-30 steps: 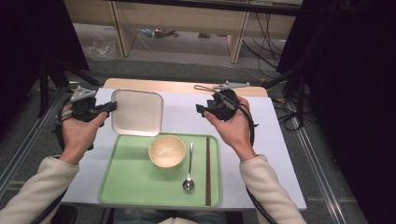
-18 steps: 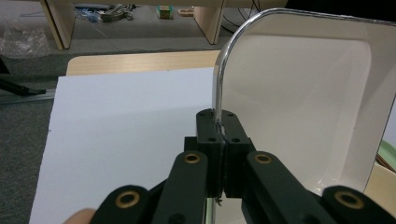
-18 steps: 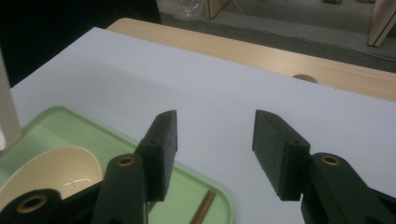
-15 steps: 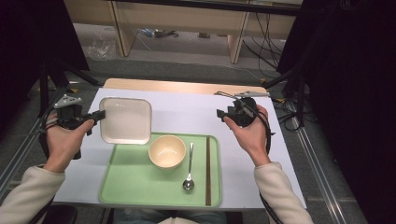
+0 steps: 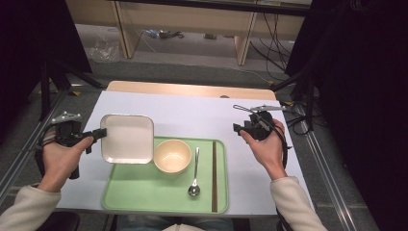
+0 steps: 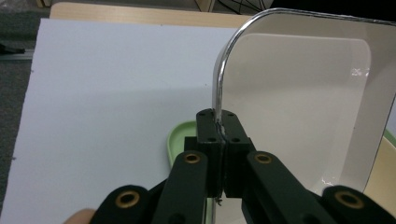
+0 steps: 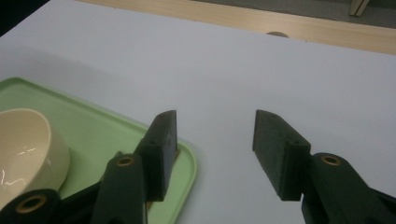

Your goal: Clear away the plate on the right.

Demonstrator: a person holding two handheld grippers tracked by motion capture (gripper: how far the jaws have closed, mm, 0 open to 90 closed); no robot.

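Note:
My left gripper (image 5: 98,134) is shut on the left rim of a white square plate (image 5: 128,138); in the left gripper view its jaws (image 6: 220,135) pinch the plate's rim (image 6: 218,84). The plate hangs over the top left corner of the green tray (image 5: 159,192). On the tray sit a cream bowl (image 5: 172,156), a spoon (image 5: 195,173) and dark chopsticks (image 5: 214,175). My right gripper (image 5: 237,129) is open above the white table cover, right of the tray; nothing is between its jaws (image 7: 212,149).
A white sheet (image 5: 192,113) covers the wooden table (image 5: 192,90), whose far edge shows bare. Metal rails (image 5: 327,168) run along both sides. Cables (image 5: 274,29) and table legs lie on the floor beyond.
Both hands have drawn outward and toward the near edge. The left gripper has carried the plate left and nearer, partly over the tray. The right gripper has moved right, still open.

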